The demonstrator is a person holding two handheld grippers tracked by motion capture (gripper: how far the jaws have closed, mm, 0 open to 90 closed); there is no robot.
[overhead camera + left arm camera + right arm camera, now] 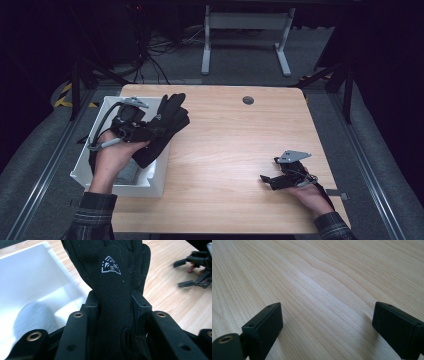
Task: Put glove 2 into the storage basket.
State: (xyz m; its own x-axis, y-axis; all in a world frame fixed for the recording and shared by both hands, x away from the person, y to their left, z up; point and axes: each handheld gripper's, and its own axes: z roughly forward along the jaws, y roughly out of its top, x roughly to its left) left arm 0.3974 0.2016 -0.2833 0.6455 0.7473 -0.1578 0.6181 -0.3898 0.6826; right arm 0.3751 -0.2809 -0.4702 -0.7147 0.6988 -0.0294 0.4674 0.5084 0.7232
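A black glove (170,117) with a small white emblem (111,266) hangs above the right wall of a white bin (155,180) at the table's left. My left gripper (150,131) is shut on the glove's cuff, and in the left gripper view the fabric (112,282) stands up between the two black jaws. My right gripper (266,181) rests low over the wooden table (225,145) at the right, pointing left. Its jaws stand wide apart with nothing between them (327,320). The left gripper view also catches the right gripper (197,270) farther off.
A blurred grey thing (32,317) lies inside the white bin (30,277). A round cable grommet (248,100) sits near the table's far edge. Beyond the table stand a white desk frame (245,30) and cables (150,55) on the floor.
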